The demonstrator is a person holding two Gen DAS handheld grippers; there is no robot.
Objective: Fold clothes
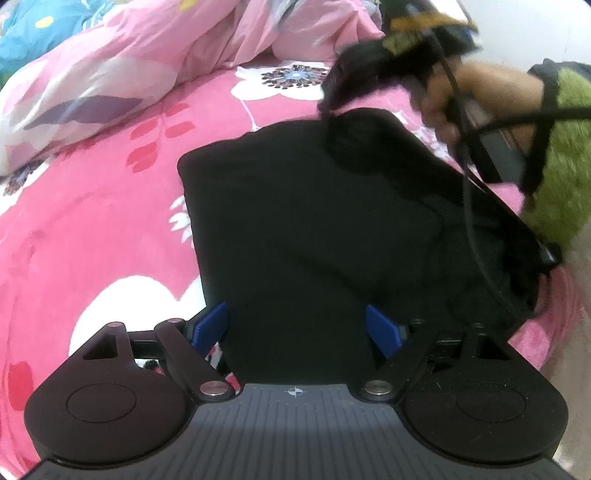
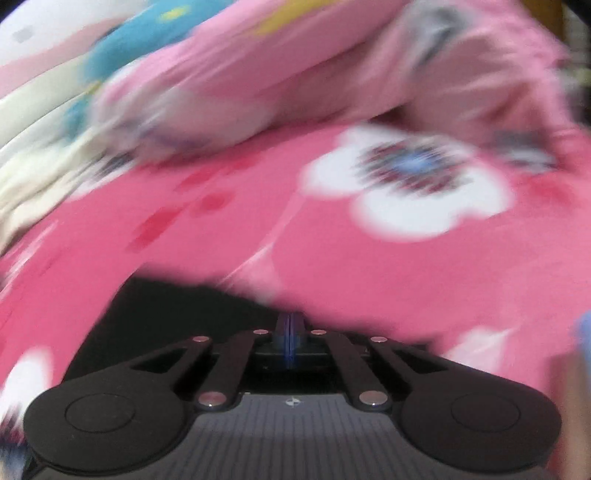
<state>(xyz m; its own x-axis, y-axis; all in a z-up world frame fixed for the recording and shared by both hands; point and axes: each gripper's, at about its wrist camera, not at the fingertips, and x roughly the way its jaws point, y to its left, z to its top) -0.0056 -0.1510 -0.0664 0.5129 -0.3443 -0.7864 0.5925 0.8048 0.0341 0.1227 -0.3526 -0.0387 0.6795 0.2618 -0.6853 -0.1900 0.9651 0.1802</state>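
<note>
A black garment (image 1: 295, 206) lies partly folded on the pink floral bedspread (image 1: 92, 221). My left gripper (image 1: 297, 328) hovers open over its near edge, with the blue fingers (image 1: 210, 325) spread to either side and nothing between them. At the garment's far right corner a hand (image 1: 443, 107) holds my right gripper (image 1: 332, 107), and a flap of the black cloth rises to its tip. The right wrist view is blurred by motion. It shows my right gripper (image 2: 290, 325) with its blue pads pressed together and black garment (image 2: 166, 314) fabric at and below them.
A rumpled pink quilt (image 1: 147, 55) is heaped along the back of the bed, with blue bedding (image 1: 29, 33) behind it. The person's green sleeve (image 1: 565, 155) and a black cable (image 1: 469, 192) cross the right side. A white wall (image 2: 44, 33) is at far left.
</note>
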